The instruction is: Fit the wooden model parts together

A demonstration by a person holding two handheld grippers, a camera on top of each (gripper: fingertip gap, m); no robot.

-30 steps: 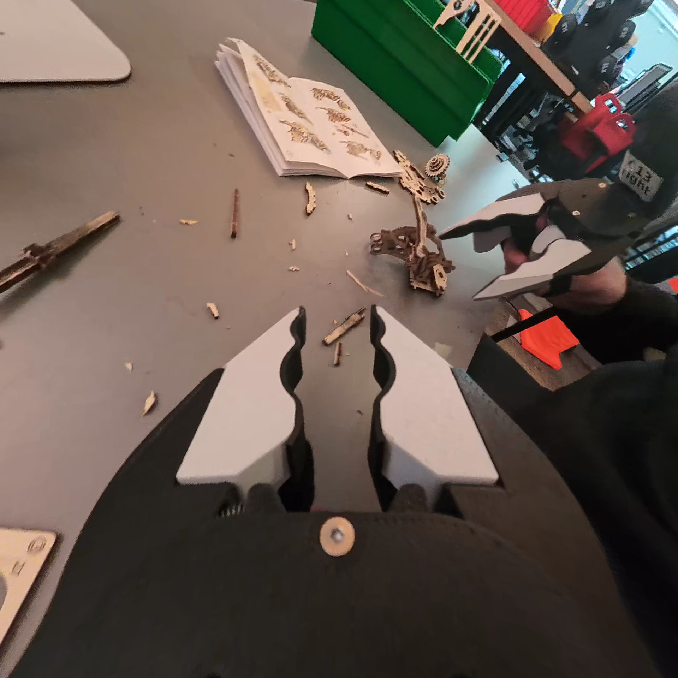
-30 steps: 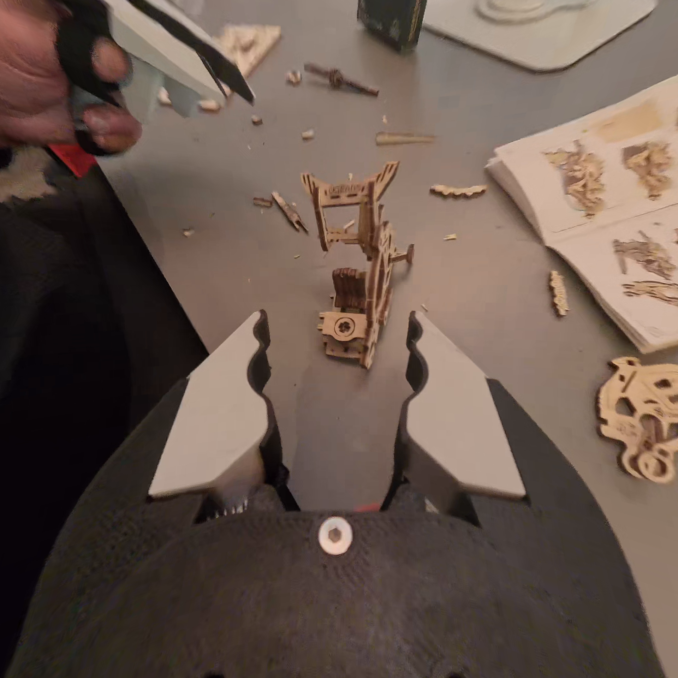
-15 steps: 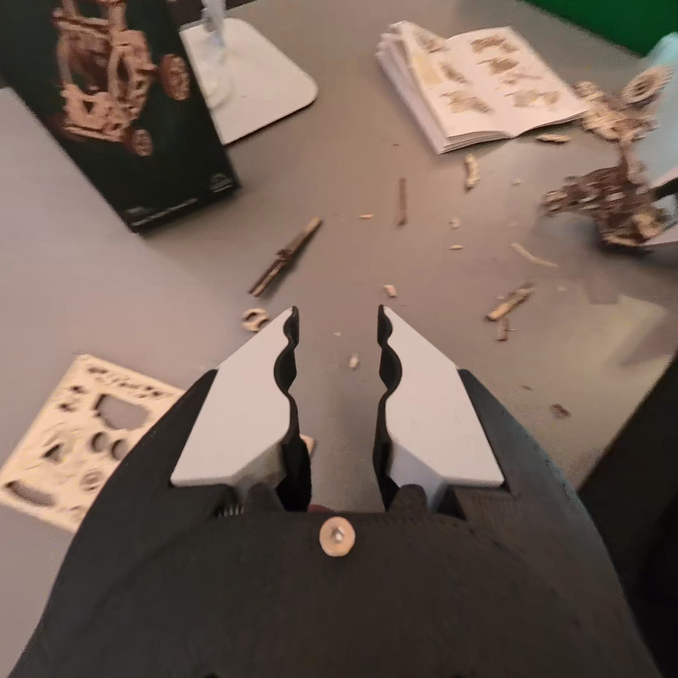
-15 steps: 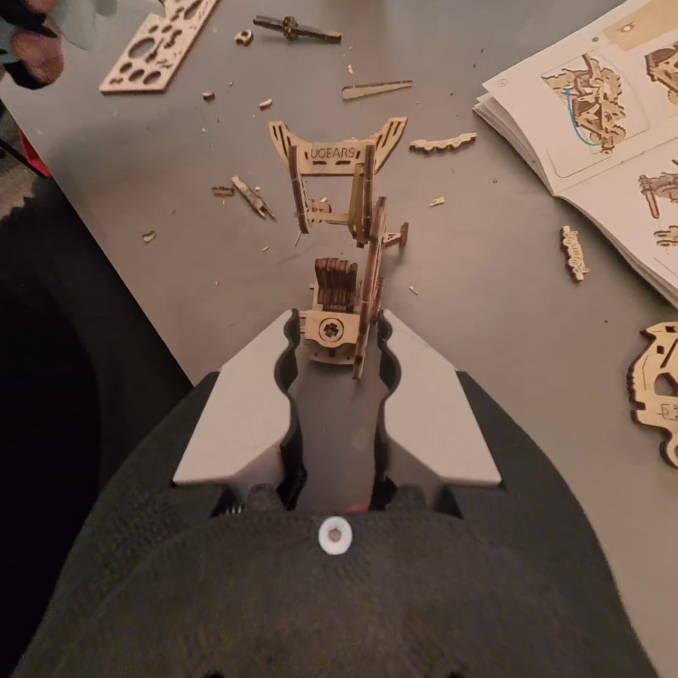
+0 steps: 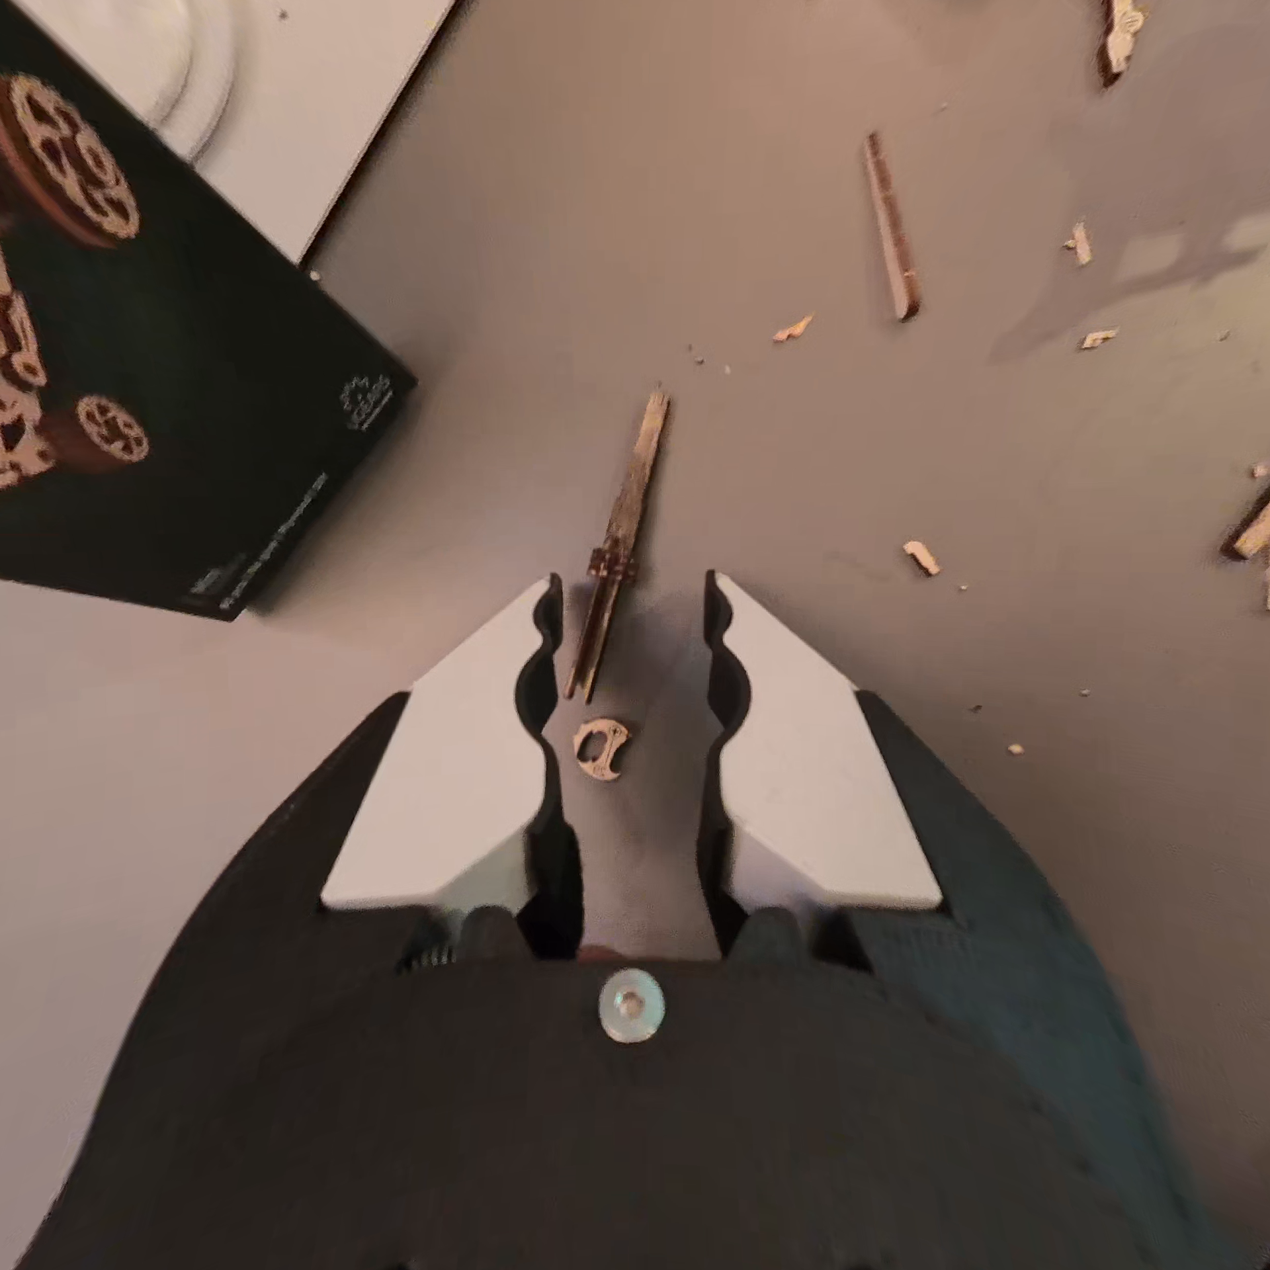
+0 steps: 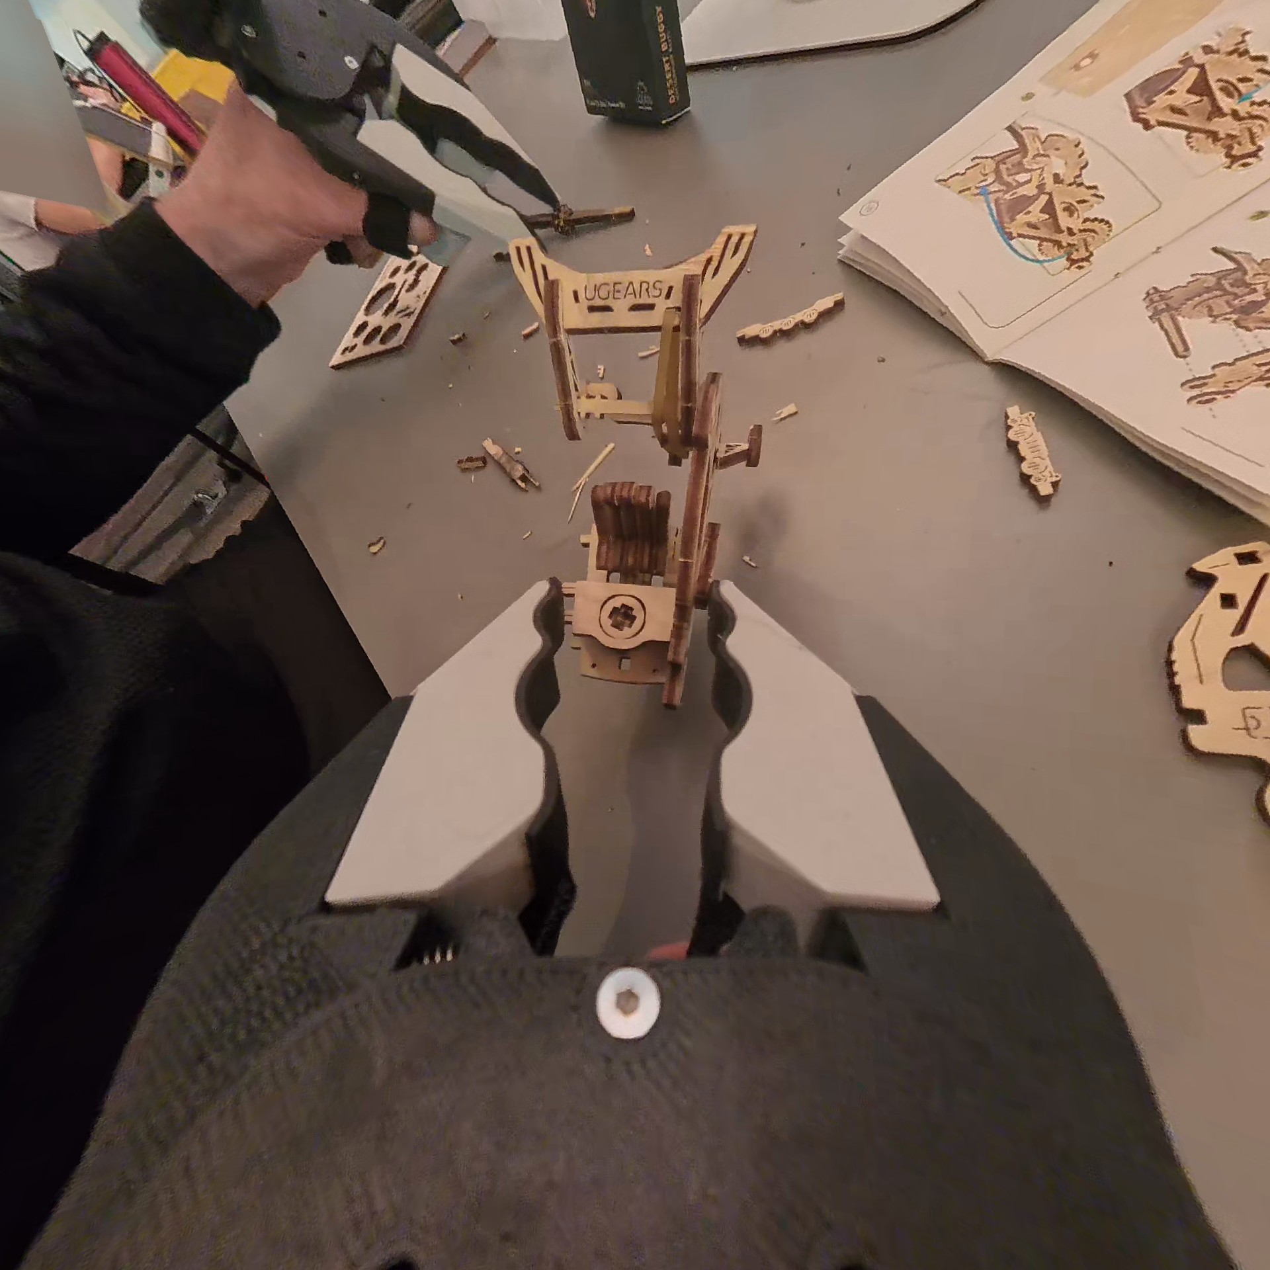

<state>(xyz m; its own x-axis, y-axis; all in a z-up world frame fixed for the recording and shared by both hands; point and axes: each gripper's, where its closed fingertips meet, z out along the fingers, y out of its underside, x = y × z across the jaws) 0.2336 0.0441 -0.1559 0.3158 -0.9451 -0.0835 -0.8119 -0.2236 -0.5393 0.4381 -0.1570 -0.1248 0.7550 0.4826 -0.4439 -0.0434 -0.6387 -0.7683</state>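
Note:
My right gripper (image 6: 632, 598) is shut on the base of the partly built wooden model (image 6: 639, 412), which stands upright with its seat and top frame ahead of my fingers. My left gripper (image 5: 633, 584) is open and low over the grey table (image 5: 893, 687). The near end of a wooden axle rod (image 5: 629, 515) and a small crescent-shaped wooden piece (image 5: 601, 749) lie between its fingers, untouched. In the right wrist view the left gripper (image 6: 543, 206) is at the upper left, its tips at the axle rod (image 6: 584, 216).
A black kit box (image 5: 172, 412) stands to the left of the rod, with a white base plate (image 5: 288, 103) behind it. An open instruction booklet (image 6: 1099, 240), a wooden side panel (image 6: 1230, 660), a punched sheet (image 6: 388, 309), loose sticks (image 5: 890, 227) and chips lie around.
My left gripper swung left and came down over the axle rod, staying open. My right gripper moved forward and closed on the model's base.

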